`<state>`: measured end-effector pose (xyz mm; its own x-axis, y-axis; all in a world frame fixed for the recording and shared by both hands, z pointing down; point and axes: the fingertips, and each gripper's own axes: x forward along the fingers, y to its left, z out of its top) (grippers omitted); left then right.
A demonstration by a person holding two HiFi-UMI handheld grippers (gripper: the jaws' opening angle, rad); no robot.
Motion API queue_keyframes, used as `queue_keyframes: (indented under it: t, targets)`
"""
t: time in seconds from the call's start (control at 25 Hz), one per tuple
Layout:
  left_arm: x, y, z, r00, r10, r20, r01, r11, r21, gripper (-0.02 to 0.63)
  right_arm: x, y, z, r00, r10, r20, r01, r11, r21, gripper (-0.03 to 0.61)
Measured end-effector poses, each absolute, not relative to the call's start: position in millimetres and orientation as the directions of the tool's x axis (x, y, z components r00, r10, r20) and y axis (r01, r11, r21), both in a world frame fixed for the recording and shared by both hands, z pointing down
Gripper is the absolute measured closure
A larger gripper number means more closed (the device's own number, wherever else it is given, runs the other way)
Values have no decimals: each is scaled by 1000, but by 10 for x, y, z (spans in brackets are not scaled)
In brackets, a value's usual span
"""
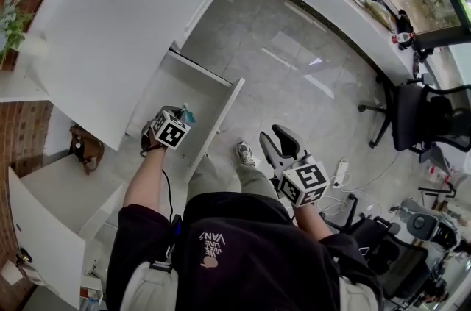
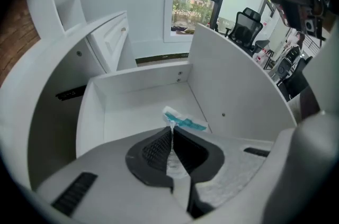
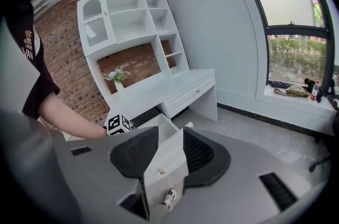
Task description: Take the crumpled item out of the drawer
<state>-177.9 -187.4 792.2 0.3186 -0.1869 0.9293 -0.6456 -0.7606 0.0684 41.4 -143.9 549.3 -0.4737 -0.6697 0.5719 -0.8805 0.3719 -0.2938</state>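
Wrapper (image 2: 185,122), crumpled, clear with teal print, sits pinched between the pads of the left gripper (image 2: 172,130), which are clenched on it. Its free end pokes out toward 1 o'clock from the jaw tips. It hangs over the open white drawer (image 2: 143,80), near the front right corner, and seems clear of the drawer floor, though that is hard to judge. In the head view the right gripper (image 1: 278,142) is at 3 o'clock of the left, beside the drawer, with jaws apart and nothing between them.
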Motion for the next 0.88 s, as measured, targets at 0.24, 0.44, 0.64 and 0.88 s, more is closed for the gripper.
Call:
queue_keyframes:
  t: [0.24, 0.44, 0.64, 0.88]
  targets:
    - [-1730, -1960, 7501, 331, -321, 887, -716, -698, 14, 597, 436, -1422, 5389, -522, -655, 546, -852, 436, -291, 436]
    - [-1720, -1974, 7158, 325, -428, 843, -766, -642, -30, 597, 464, -1368, 5312, -561, -640, 526, -825, 489, -284, 436]
    - [-1666, -1936, 6805, 313, -526, 791, -809, -583, -68, 597, 526, -1305, 5262, -597, -621, 507, -796, 534, -283, 436]
    - [-1617, -1834, 6374, 286, -632, 720, -858, -503, -101, 597, 557, -1240, 5191, -644, -594, 482, -756, 590, -283, 436]
